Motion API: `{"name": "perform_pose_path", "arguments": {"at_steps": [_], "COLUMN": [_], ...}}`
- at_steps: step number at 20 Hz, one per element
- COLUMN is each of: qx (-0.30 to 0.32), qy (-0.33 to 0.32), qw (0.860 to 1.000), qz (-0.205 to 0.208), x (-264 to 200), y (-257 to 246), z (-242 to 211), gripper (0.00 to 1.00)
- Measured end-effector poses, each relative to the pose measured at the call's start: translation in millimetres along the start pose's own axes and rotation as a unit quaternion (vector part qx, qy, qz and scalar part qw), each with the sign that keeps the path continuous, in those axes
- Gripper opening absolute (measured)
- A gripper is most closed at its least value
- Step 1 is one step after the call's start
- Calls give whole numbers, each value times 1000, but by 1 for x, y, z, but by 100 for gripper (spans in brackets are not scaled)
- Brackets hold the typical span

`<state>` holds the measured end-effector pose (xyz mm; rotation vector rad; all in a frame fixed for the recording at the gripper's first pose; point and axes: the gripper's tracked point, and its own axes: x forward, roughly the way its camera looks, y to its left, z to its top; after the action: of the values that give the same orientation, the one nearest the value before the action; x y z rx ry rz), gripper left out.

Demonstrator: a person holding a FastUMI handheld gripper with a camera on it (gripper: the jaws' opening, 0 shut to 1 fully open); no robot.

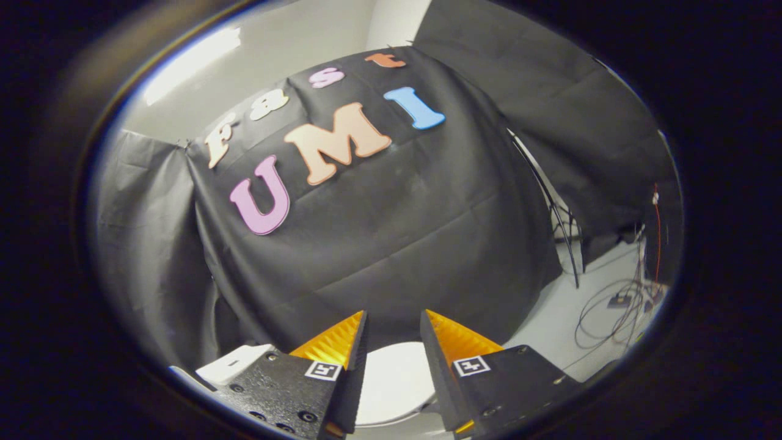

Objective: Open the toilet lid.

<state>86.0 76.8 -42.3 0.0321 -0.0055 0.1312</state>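
The toilet lid (394, 382), lower centre between the fingers of the gripper (393, 324), is showing plain white; the cloth wall (397, 232) is reading black, the floor (550, 324) lower right pale grey with dark cables (611, 311)

Black cloth (391, 244) drapes the booth's wall; a white wall (183, 104) rises behind, and loose cables (611, 311) lie on the pale floor (550, 330).

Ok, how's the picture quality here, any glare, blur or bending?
Gripper view: strong fisheye bending, the black cloth wall bulges outward; a bright glare streak on the pale wall above it; the white toilet lid between the open claw fingers looks washed out; the cables on the floor stay fairly sharp.
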Motion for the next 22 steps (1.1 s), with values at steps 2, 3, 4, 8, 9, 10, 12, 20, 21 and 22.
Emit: {"name": "perform_pose_path", "arguments": {"at_steps": [2,3,4,8,9,10,12,20,21,22], "qx": [43,65,86,146,158,171,204,323,332,342], "qy": [-2,-3,-2,17,24,29,38,58,56,53], "qw": [999,998,996,987,984,981,973,941,938,935], "qz": [-6,-11,-19,-64,-76,-87,-104,-87,-81,-74], "x": [-1,-1,-1,-2,-3,-3,0,29,32,35], "y": [-9,-14,-21,-48,-54,-60,-72,-85,-86,-87], "z": [-27,-41,-56,-119,-131,-141,-159,-202,-202,-202], "gripper": [52,52,52,52,52,52,52,52,52,52]}}
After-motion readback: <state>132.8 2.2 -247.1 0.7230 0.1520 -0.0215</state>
